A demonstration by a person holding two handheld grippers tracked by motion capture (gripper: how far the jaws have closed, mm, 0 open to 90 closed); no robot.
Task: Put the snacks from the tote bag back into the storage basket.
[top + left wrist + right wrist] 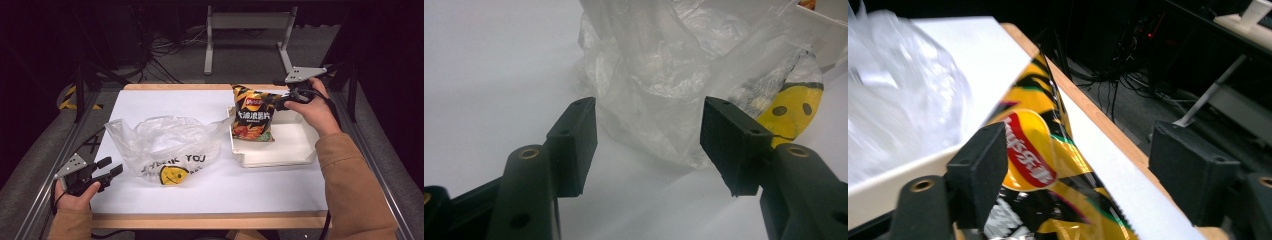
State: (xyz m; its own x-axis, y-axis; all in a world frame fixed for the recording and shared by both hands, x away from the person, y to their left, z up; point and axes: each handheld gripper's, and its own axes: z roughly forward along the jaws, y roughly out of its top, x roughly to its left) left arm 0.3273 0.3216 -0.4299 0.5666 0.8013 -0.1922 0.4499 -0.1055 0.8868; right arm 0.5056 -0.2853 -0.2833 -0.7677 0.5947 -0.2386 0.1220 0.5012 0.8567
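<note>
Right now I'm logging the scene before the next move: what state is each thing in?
Yellow-and-black crisp bag: sealed, propped upright in the tray, between the right fingers.
White rectangular plastic tray: on the table, holding the crisp bag.
Clear plastic carrier bag with yellow smiley: crumpled, lying flat on the table.
Left gripper: open, holding nothing, facing the carrier bag.
Right gripper: open around the crisp bag's top.
</note>
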